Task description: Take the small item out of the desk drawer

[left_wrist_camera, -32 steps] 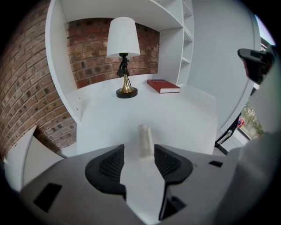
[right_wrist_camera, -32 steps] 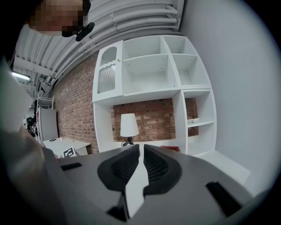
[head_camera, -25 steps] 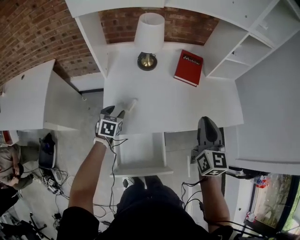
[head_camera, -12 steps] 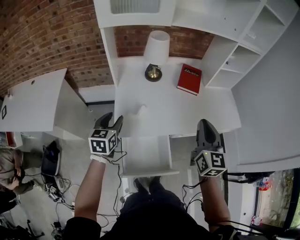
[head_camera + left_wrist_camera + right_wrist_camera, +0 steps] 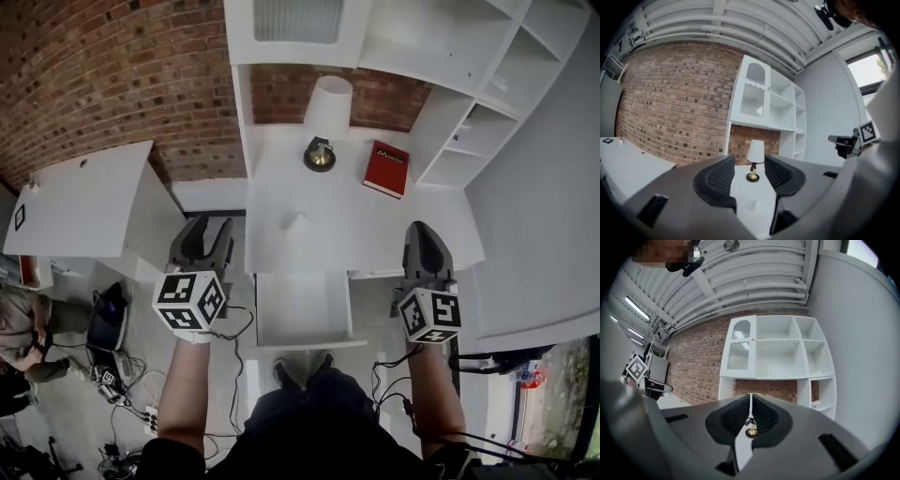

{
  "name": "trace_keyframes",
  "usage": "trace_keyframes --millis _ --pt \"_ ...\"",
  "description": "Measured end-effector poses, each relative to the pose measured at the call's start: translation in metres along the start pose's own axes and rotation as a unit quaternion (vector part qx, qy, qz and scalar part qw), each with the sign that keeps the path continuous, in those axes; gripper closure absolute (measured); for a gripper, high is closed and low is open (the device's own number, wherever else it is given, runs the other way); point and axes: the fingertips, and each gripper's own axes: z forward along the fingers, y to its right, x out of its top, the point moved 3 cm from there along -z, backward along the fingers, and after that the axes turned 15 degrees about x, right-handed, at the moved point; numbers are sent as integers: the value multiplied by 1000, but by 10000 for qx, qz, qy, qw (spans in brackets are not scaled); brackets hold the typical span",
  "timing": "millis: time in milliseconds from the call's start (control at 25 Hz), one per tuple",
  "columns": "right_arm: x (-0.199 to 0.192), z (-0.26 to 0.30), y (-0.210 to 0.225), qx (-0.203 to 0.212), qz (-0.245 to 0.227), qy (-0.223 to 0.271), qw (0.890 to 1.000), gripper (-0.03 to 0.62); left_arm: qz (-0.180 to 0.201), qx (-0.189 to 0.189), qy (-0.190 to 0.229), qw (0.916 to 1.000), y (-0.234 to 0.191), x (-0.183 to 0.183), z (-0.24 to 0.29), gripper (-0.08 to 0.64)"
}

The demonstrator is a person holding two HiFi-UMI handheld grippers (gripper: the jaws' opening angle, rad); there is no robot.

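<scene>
The left gripper (image 5: 208, 230) is spread and empty, just left of the open drawer (image 5: 302, 314). The right gripper (image 5: 422, 234), whose jaws have just been closing to nearly together on nothing, hangs to the drawer's right. The small white item (image 5: 294, 221) lies on the desk (image 5: 375, 234) just behind the drawer, which looks empty. It is ahead and to the right of the left gripper, the nearer one. Its long axis is too small to tell.
</scene>
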Motion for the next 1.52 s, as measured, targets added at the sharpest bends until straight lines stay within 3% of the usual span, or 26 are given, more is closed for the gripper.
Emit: trace_keyframes --millis 240,360,480,960,1520 --pt "30 5 -10 376 -98 279 9989 544 364 169 901 9951 16 56 -47 362" --pt "39 5 -10 625 -107 293 9976 495 340 211 1121 9929 29 69 -60 359" --pt "43 1 -3 774 -91 297 9965 487 321 244 1248 9914 44 74 -66 359" --pt "52 -13 22 858 -107 466 9952 492 623 427 1239 9894 82 78 -70 360" --pt "52 -14 29 949 -102 505 9942 509 593 453 1169 9903 93 77 -66 360"
